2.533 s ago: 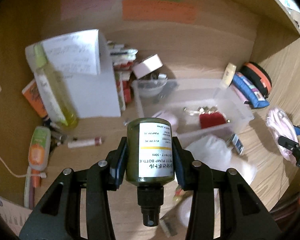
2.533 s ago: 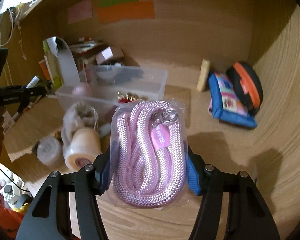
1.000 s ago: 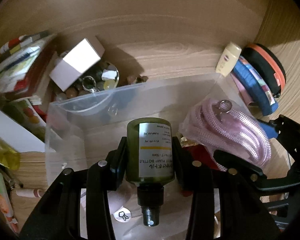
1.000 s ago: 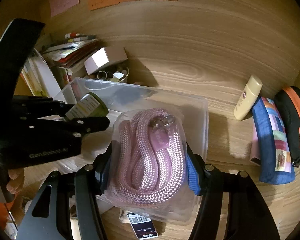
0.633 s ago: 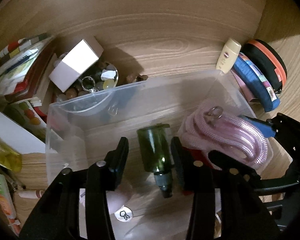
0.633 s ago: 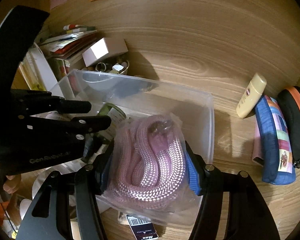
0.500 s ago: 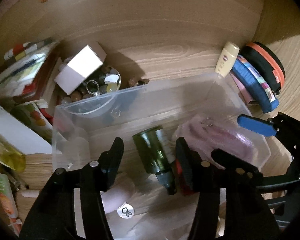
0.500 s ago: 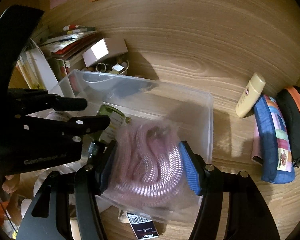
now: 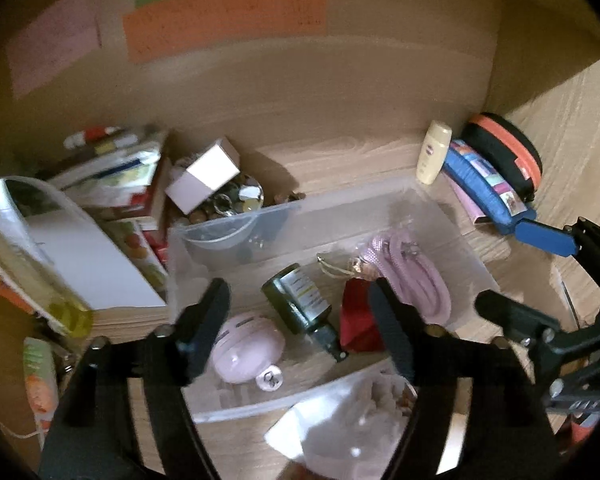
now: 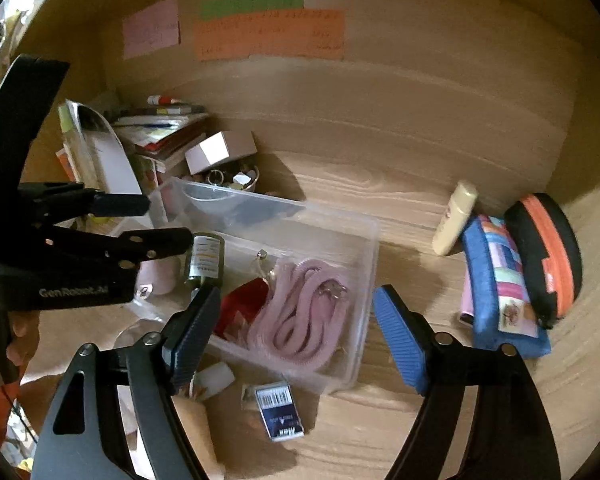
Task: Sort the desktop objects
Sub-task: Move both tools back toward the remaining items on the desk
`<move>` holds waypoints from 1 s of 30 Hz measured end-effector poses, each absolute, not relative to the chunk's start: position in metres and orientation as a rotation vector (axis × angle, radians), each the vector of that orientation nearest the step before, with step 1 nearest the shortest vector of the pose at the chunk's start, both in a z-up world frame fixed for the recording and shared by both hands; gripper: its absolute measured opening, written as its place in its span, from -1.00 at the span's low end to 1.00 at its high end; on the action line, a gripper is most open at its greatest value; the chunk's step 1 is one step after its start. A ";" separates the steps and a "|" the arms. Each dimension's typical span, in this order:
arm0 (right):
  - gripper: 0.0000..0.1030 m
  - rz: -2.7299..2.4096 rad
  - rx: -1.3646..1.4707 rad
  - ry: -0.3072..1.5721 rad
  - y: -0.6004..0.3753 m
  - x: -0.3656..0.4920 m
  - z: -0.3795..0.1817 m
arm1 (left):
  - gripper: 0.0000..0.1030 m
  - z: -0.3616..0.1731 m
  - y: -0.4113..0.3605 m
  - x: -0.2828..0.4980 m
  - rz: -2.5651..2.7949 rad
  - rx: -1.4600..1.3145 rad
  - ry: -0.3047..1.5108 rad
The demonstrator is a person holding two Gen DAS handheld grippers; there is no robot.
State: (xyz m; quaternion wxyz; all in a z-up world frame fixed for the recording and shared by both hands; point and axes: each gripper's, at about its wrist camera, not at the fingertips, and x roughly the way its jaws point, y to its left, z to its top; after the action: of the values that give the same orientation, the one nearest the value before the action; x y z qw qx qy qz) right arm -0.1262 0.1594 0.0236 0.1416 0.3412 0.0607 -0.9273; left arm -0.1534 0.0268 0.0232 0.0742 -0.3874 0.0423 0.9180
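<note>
A clear plastic bin (image 9: 440,204) (image 10: 364,240) sits on the wooden desk. In it lie a dark green pump bottle (image 9: 300,304) (image 10: 205,258), a bagged pink rope (image 9: 412,276) (image 10: 300,320), a red pouch (image 9: 356,320) (image 10: 242,304) and a pink case (image 9: 246,348). My left gripper (image 9: 300,320) is open and empty above the bin's near side. My right gripper (image 10: 296,340) is open and empty above the rope; it also shows at the right of the left wrist view (image 9: 540,236).
A cream tube (image 10: 454,218), a blue pouch (image 10: 500,292) and a black-orange case (image 10: 544,252) lie right of the bin. Books (image 10: 164,132), a white box (image 10: 220,150) and a trinket bowl (image 9: 228,200) stand behind left. A barcode box (image 10: 280,410) lies in front.
Both grippers opened and let go: the green bottle and the pink rope dropped into the bin. Both grippers have pulled back and up from the bin.
</note>
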 end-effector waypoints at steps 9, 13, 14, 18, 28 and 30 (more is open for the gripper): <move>0.61 -2.675 0.903 0.134 0.168 -0.081 0.036 | 0.45 0.037 0.002 -0.104 2.803 -1.106 0.096; 0.66 -2.655 0.907 0.138 0.165 -0.063 0.031 | 0.45 0.033 -0.012 -0.083 2.838 -1.119 0.093; 0.66 -2.650 0.913 0.140 0.165 -0.060 0.029 | 0.45 0.031 -0.015 -0.079 2.842 -1.126 0.094; 0.66 -2.623 0.932 0.153 0.160 -0.043 0.017 | 0.46 0.016 -0.028 -0.058 2.851 -1.182 0.107; 0.66 -2.528 0.986 0.120 0.142 -0.016 -0.012 | 0.46 -0.024 -0.055 -0.014 2.821 -1.319 0.106; 0.66 -2.511 1.007 0.115 0.139 -0.015 -0.018 | 0.46 -0.031 -0.060 -0.003 2.808 -1.339 0.100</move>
State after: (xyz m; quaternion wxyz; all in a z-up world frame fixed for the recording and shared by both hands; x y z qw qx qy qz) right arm -0.0148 0.1392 -0.0184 0.2149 0.3633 0.0413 -0.9056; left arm -0.0031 -0.0596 -0.0313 0.0145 -0.4301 0.0322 0.9021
